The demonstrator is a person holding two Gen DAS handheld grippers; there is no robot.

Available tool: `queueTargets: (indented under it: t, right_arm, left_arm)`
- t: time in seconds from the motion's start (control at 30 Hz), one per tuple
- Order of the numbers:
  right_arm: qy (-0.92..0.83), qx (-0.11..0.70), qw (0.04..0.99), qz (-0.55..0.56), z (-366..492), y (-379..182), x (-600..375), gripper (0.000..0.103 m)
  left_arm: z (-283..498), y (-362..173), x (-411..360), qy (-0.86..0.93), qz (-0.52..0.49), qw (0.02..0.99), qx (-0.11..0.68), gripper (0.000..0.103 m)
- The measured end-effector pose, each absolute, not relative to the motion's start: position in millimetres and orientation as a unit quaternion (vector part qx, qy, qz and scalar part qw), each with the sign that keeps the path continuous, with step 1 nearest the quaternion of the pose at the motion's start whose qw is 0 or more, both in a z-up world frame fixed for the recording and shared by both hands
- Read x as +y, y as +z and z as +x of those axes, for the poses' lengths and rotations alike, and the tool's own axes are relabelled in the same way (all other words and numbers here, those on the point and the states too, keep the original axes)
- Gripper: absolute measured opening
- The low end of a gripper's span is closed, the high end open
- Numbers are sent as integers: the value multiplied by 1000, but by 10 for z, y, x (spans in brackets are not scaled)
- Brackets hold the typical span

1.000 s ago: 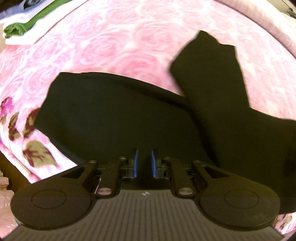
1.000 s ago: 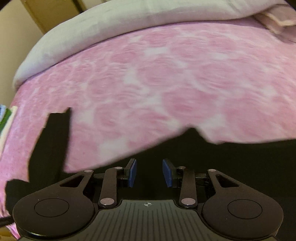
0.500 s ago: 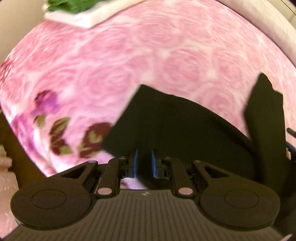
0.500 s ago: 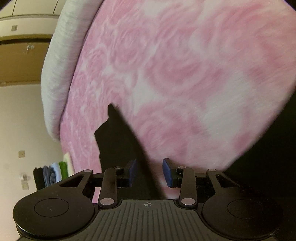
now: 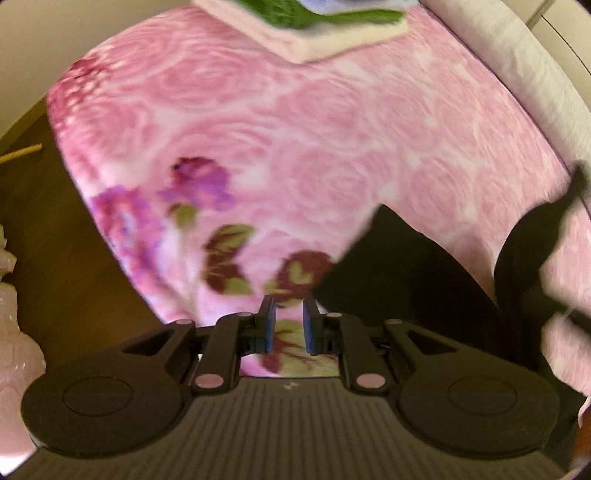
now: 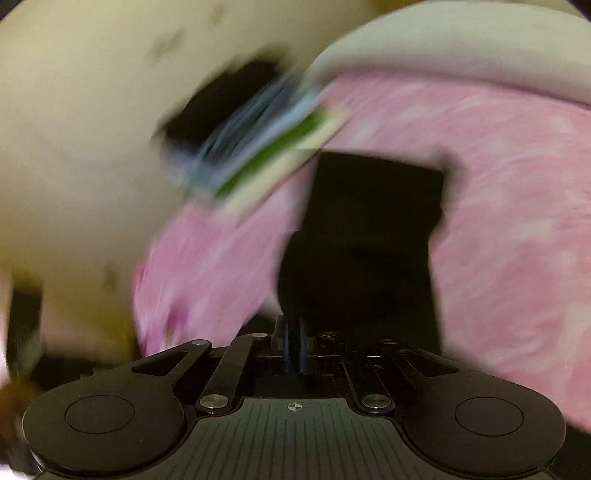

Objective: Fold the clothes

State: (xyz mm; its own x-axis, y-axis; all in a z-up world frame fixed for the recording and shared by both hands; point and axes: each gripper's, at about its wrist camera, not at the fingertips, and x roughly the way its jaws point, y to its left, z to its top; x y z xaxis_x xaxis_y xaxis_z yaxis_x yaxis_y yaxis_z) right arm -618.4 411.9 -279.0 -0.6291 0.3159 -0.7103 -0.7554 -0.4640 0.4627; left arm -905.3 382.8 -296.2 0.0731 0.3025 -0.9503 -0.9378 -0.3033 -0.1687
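Note:
A black garment lies on the pink rose-patterned bed cover, at the right of the left wrist view. My left gripper is open and empty, over the flowered edge of the cover, just left of the garment's corner. In the right wrist view, which is blurred, my right gripper has its jaws closed on the black garment, whose sleeve stretches away from the fingers over the cover.
A stack of folded clothes, white, green and blue, sits at the far end of the bed; it also shows in the right wrist view. A grey duvet lines the right side. Dark wooden floor lies left of the bed.
My right gripper closed on the black garment and swung round toward the folded stack. My left gripper moved left, off the garment to the flowered bed edge, staying open.

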Motion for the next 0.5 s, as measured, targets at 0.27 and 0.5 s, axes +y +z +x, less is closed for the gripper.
queueTargets:
  t: [0.27, 0.5]
  right_arm:
    - [729, 437, 408, -333, -6082, -3010, 3723, 44]
    - [687, 372, 471, -409, -5702, -2929, 3264, 44]
  left_arm:
    - [-9040, -3059, 3841, 568, -546, 546, 286, 12]
    - [-8874, -3332, 4003, 518, -609, 555, 233, 12]
